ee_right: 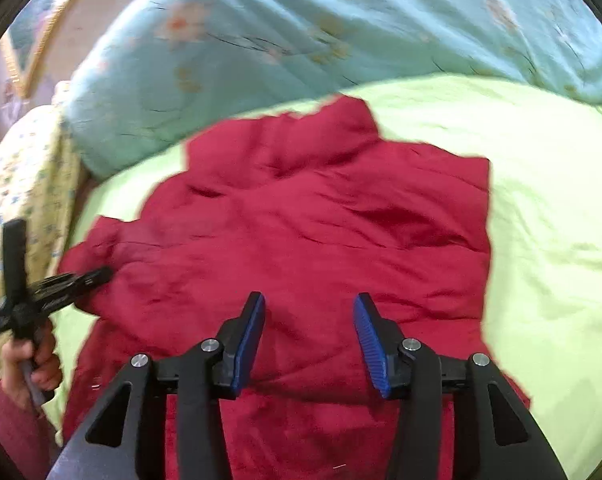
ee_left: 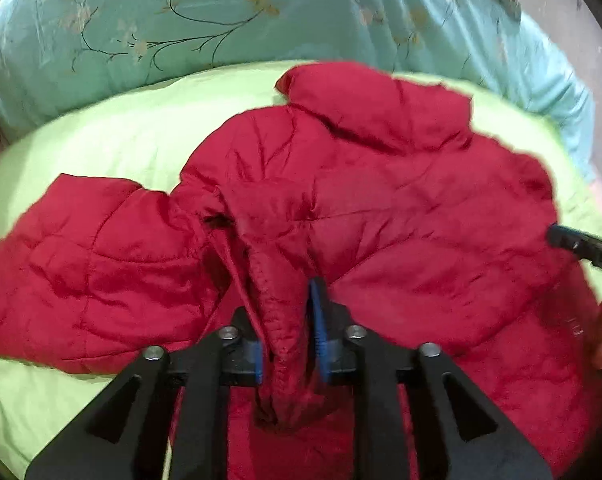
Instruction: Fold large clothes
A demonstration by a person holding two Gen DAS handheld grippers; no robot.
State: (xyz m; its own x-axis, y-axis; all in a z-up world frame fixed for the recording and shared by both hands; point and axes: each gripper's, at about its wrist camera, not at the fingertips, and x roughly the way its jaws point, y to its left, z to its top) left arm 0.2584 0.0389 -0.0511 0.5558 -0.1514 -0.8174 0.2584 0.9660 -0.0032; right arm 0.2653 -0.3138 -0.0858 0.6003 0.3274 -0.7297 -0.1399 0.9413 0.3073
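Note:
A red quilted jacket (ee_left: 381, 200) lies spread on a light green bedsheet (ee_left: 121, 140), collar toward the far side and one sleeve stretched out to the left. My left gripper (ee_left: 287, 320) is shut on a stitched edge fold of the jacket, which is bunched between its blue pads. In the right wrist view the jacket (ee_right: 301, 220) fills the middle. My right gripper (ee_right: 309, 312) hovers open above it with nothing between its fingers. The left gripper (ee_right: 61, 280) shows there at the jacket's left edge, held by a hand (ee_right: 33, 360).
A teal floral quilt (ee_left: 221, 20) is piled along the far side of the bed. A yellow patterned cloth (ee_right: 21, 168) lies at the left in the right wrist view. Bare green sheet (ee_right: 541, 200) stretches right of the jacket. The right gripper's tip (ee_left: 581, 244) enters the left wrist view's right edge.

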